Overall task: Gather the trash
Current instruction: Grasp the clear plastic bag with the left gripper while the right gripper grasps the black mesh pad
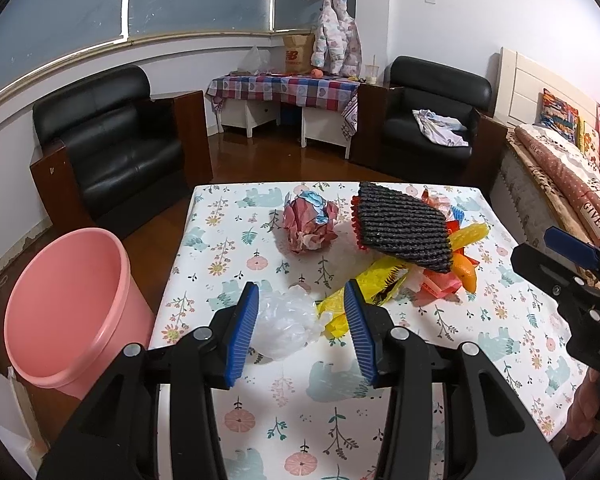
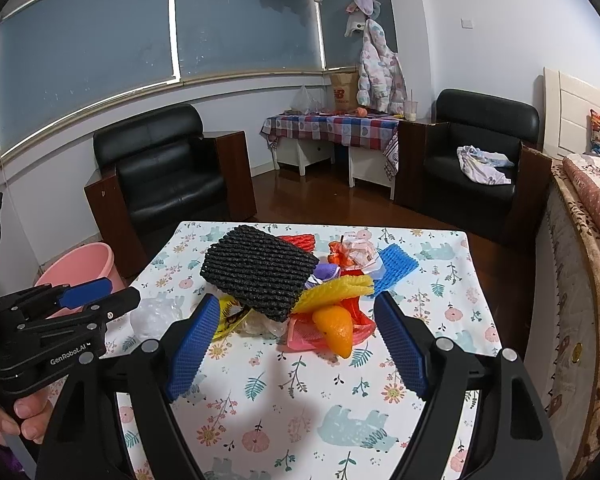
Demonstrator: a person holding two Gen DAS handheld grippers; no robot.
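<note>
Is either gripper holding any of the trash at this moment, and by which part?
Nothing is held. The left gripper and right gripper are both open above the table.

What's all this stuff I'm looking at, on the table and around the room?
table: one, floral cloth, centre
black foam net: one, atop the trash pile
crumpled paper ball: one, pink and blue, far side of table
clear plastic bag: one, between the left gripper's fingers
yellow wrapper: one, under the pile
orange piece: one, pile's near edge
blue foam net: one, pile's right
pink bucket: one, on the floor left of table
black armchairs: two, by the far wall
left gripper: open
right gripper: open
</note>
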